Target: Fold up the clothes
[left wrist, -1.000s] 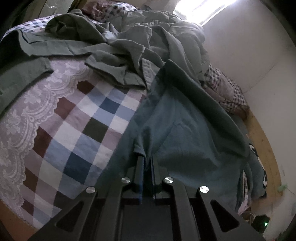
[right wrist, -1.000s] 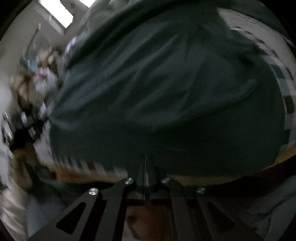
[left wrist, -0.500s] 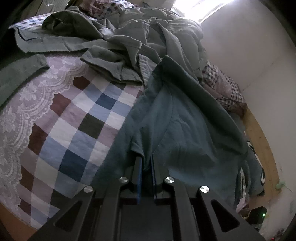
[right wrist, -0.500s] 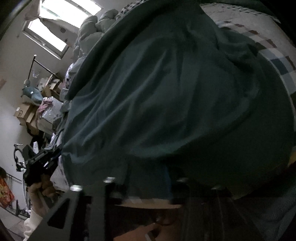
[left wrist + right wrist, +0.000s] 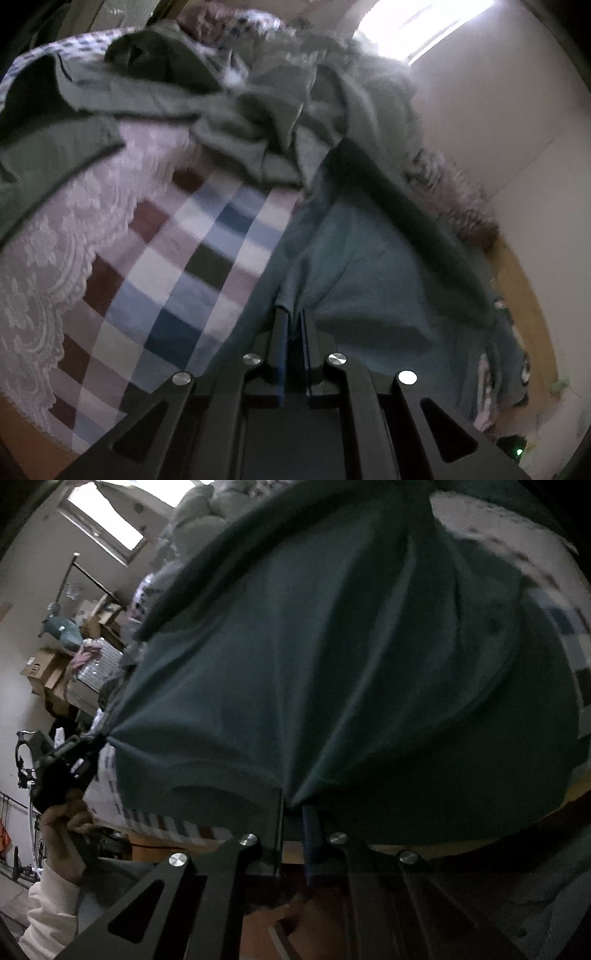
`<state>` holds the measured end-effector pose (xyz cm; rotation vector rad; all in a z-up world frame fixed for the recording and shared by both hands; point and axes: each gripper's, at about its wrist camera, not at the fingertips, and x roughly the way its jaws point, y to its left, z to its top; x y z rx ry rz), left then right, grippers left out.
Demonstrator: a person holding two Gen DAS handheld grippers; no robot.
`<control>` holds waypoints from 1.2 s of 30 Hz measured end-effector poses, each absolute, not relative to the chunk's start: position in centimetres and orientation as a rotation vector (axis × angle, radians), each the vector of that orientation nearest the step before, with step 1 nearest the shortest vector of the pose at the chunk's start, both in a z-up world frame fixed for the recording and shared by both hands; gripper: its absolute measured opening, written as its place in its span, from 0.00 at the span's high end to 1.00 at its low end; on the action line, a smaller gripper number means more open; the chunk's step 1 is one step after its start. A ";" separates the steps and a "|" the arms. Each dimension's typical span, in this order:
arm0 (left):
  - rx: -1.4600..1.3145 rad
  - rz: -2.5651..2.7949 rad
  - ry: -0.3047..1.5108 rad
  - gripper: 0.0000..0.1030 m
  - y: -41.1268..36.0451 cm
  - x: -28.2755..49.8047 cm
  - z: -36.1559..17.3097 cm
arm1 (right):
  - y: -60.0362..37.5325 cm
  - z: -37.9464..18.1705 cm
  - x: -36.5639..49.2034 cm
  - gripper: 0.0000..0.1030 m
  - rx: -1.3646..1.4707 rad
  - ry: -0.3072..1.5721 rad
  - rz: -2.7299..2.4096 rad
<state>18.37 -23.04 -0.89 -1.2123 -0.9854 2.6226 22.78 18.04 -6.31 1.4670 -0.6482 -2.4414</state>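
A teal shirt (image 5: 369, 280) lies spread over the checked bedspread (image 5: 177, 266). My left gripper (image 5: 292, 317) is shut on a fold at the shirt's near edge. In the right wrist view the same teal shirt (image 5: 332, 646) fills the frame, with creases fanning out from my right gripper (image 5: 294, 806). Its jaws are closing, with the hem pinched between them. At the far left, the left gripper (image 5: 92, 744), held by a person's hand (image 5: 62, 816), holds another corner, and the cloth is stretched taut between the two.
A heap of grey-green clothes (image 5: 258, 110) lies at the far end of the bed. A lace cover (image 5: 48, 258) runs along the left side. A wooden bed edge (image 5: 524, 280) borders the right. Cardboard boxes and clutter (image 5: 48, 672) stand by the wall.
The right gripper has taken the shirt's hem between its jaws, and the cloth is now pulled taut from it. The left gripper's hold on the shirt is unchanged.
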 end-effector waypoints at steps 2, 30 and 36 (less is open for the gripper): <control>-1.234 2.637 -0.941 0.95 -22.6 18.1 -0.9 | 18.5 -7.1 22.4 0.91 1.504 -0.638 -2.438; -1.308 2.667 -1.097 0.50 -27.4 24.0 -2.8 | 12.2 -3.0 24.5 0.68 1.387 -0.228 -2.420; -1.333 2.595 -1.162 0.46 -27.7 25.1 -4.0 | 9.1 -2.2 24.8 0.68 1.311 -0.186 -2.380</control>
